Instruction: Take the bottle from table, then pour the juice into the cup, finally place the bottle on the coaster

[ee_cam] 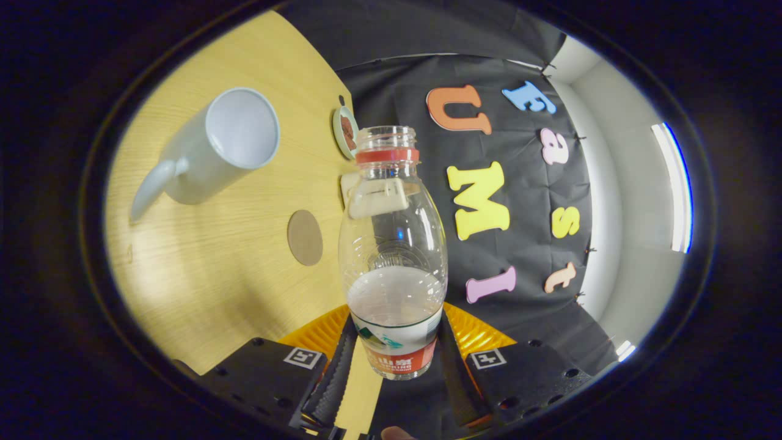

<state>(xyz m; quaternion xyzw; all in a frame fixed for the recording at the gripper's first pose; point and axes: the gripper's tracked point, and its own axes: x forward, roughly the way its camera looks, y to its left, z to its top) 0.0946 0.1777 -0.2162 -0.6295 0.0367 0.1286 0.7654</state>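
A clear plastic bottle [394,256] with no cap and a red neck ring is held between my fingers, my gripper [396,366] shut on its labelled lower part. Pale cloudy liquid fills its lower third. The view is rolled, so the wooden table [201,293] stands off to one side. On it sits a white mug [211,150] with its handle toward me and its inside looking empty. A round brown coaster [305,237] lies on the wood between the mug and the bottle.
A small round dish [345,131] with something brown on it sits near the table's far edge, just beside the bottle's neck. A pale small object [349,183] lies behind the bottle's shoulder. The black cloth wall stands past the table's edge.
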